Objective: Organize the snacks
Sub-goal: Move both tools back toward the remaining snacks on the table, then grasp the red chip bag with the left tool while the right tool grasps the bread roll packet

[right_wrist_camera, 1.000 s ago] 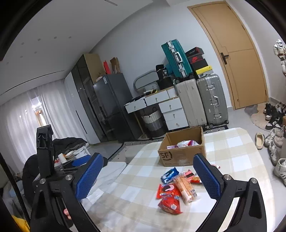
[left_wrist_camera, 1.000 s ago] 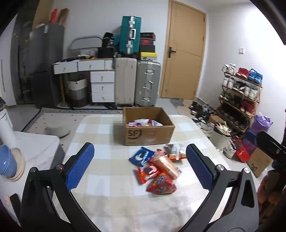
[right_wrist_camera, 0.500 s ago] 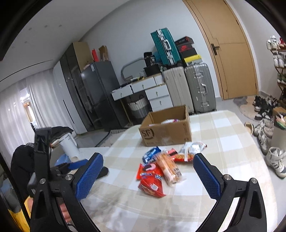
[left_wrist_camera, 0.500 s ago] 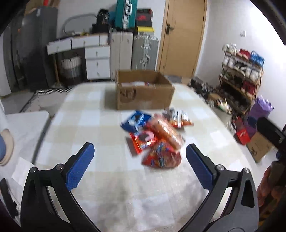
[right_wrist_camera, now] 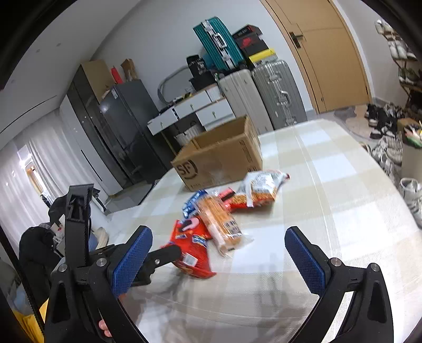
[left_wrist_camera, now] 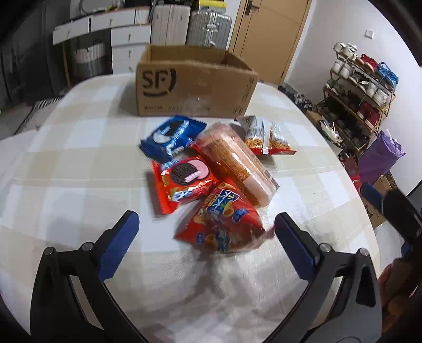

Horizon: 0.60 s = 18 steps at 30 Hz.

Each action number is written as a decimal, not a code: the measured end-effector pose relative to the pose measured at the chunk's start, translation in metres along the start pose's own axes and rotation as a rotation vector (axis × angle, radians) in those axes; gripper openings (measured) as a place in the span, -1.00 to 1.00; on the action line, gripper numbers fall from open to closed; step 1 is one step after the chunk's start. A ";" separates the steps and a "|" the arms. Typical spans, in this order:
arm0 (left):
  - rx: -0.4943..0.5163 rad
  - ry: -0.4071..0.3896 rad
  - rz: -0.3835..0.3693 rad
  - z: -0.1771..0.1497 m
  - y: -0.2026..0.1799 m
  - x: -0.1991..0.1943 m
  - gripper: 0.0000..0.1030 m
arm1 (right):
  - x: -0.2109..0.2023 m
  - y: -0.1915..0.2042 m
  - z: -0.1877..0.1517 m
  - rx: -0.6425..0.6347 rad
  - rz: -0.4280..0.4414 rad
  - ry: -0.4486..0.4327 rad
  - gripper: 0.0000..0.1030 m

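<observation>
Five snack packs [left_wrist_camera: 219, 227] and one cardboard box [left_wrist_camera: 195, 84].

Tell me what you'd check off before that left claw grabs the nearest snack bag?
1. Left gripper open: ok, jaws wide.
2. Red chip bag between its fingers: ok, just ahead.
3. Bag free of other packs: not ok, its far end touches the red cookie pack.
4. Right gripper out of the way: ok, open and empty.
5. Cardboard box top open: ok.
6. Room left inside the box: cannot tell.

Two upright suitcases [left_wrist_camera: 190, 23] beside a tan door [right_wrist_camera: 329, 52], shoe rack [left_wrist_camera: 361, 89], dark fridge [right_wrist_camera: 124, 126].
</observation>
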<state>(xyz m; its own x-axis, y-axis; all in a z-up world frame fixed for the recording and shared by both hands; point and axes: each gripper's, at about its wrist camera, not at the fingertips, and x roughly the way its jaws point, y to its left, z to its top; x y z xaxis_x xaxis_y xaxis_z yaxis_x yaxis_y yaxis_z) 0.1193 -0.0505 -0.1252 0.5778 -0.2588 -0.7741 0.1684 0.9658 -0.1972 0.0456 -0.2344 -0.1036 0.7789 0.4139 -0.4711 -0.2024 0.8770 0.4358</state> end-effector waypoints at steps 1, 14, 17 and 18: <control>-0.012 0.013 -0.005 0.002 -0.001 0.009 0.99 | 0.004 -0.004 -0.002 0.006 -0.001 0.007 0.99; -0.099 0.051 -0.055 0.002 0.009 0.054 0.44 | 0.034 -0.030 -0.018 0.067 0.018 0.068 0.99; -0.094 0.043 -0.072 0.001 0.013 0.052 0.38 | 0.035 -0.032 -0.019 0.076 0.018 0.072 0.99; -0.087 0.039 -0.075 0.001 0.012 0.051 0.15 | 0.035 -0.031 -0.019 0.074 0.015 0.071 0.99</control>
<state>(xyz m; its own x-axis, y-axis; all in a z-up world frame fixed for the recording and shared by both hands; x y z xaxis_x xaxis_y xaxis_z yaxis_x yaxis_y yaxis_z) 0.1517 -0.0520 -0.1668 0.5346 -0.3310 -0.7776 0.1387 0.9420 -0.3057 0.0681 -0.2431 -0.1479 0.7318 0.4456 -0.5157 -0.1679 0.8512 0.4973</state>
